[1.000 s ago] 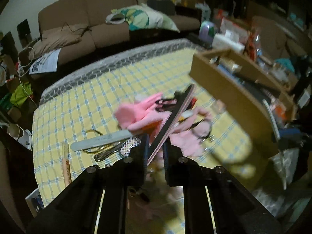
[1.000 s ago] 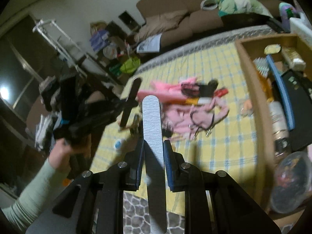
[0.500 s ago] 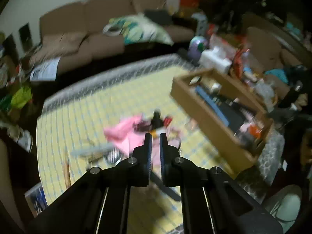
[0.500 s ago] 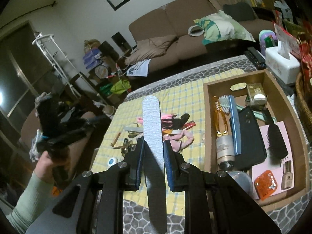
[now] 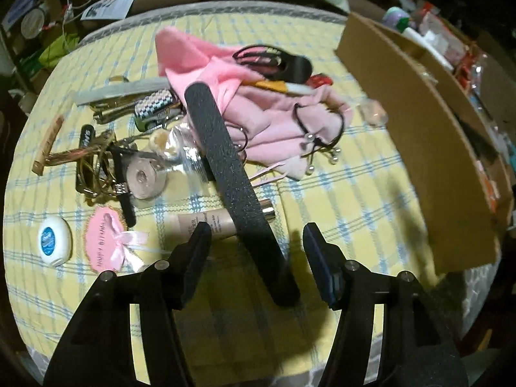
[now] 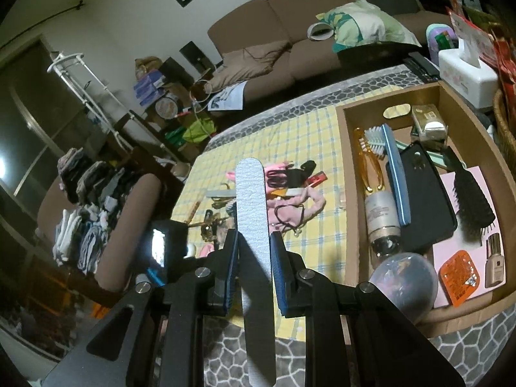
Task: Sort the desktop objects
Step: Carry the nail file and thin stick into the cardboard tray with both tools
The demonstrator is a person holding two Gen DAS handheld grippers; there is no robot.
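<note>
L gripper (image 5: 254, 245): jaws spread wide, holding nothing. Black nail file (image 5: 232, 174) lying loose betw. the fingers, near end at the gripper, far end resting over the pink cloth (image 5: 245, 103). File crossing a beige makeup tube (image 5: 206, 222) lying on the yellow checked counter (image 5: 338, 193).

Left of file: roll of tape (image 5: 145, 179), gold clips and hair bits (image 5: 90, 167) in a tangle, white floss case (image 5: 54, 240) at near left, pink bow tag (image 5: 108, 242) just right of it. Wooden stick (image 5: 48, 143) far left. Pale grey file (image 5: 119, 93) and checkered battery (image 5: 154, 104) farther back. On the cloth: black hair ties (image 5: 319, 132) w/ beads, black clip (image 5: 277, 61), orange-white pen-like thing (image 5: 280, 87).

R gripper (image 6: 254, 264): pinching a grey nail file (image 6: 253, 213), pads pressed on its edges, file upright, pointing away, held above the near counter edge.

Cardboard tray (image 6: 342, 193) at right, on the counter. Inside: blue file (image 6: 396, 177), black phone case (image 6: 422, 200), black hairbrush (image 6: 472, 200), bottle (image 6: 382, 219), clear round container (image 6: 404, 287) at near edge, orange packet (image 6: 459, 277), small foundation bottle (image 6: 493, 262), amber-handled brush (image 6: 371, 148). Tissue box (image 6: 467, 71) beyond the tray, far right. Brown sofa (image 6: 280, 32) at far side.
</note>
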